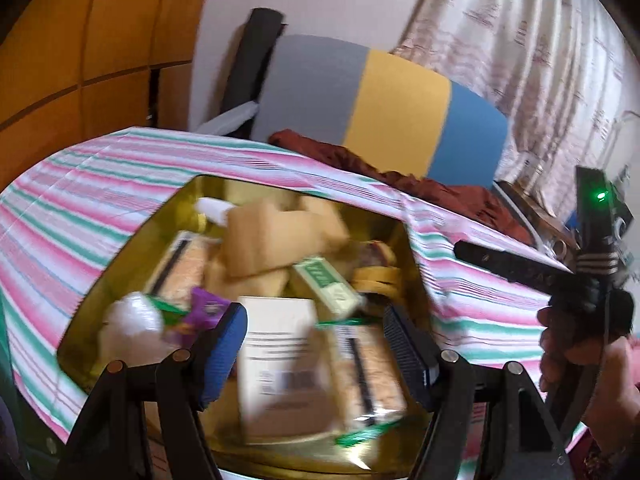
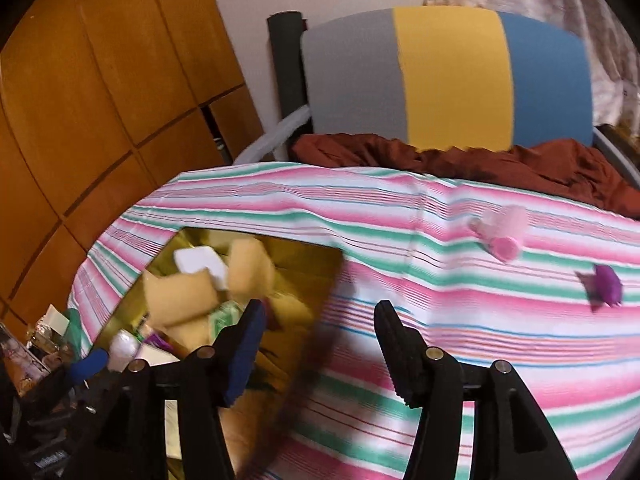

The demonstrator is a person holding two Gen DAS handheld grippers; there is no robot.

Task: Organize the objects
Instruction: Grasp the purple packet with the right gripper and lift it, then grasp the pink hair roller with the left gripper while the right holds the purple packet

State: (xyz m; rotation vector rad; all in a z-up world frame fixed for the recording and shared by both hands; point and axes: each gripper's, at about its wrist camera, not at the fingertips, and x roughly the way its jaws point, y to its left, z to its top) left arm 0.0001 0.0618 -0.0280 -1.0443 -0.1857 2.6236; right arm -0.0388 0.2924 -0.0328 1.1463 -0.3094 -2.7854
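A gold box (image 1: 414,256) sits on the striped cloth, full of items: tan packets (image 1: 264,240), a green and white carton (image 1: 326,284), a white card box (image 1: 280,356), biscuit packs (image 1: 370,372), a purple wrapper (image 1: 206,308). My left gripper (image 1: 316,344) is open just above the white card box, holding nothing. My right gripper (image 2: 320,344) is open and empty over the box's right edge (image 2: 320,320). On the cloth to its right lie a pink bottle (image 2: 502,232) and a purple wrapped item (image 2: 606,284). The right gripper also shows in the left wrist view (image 1: 516,266).
A grey, yellow and blue cushion (image 2: 448,76) and a dark red cloth (image 2: 480,164) lie behind the striped cloth (image 2: 480,320). A wooden wardrobe (image 2: 100,100) stands at the left. Clutter (image 2: 44,344) sits off the cloth's left edge.
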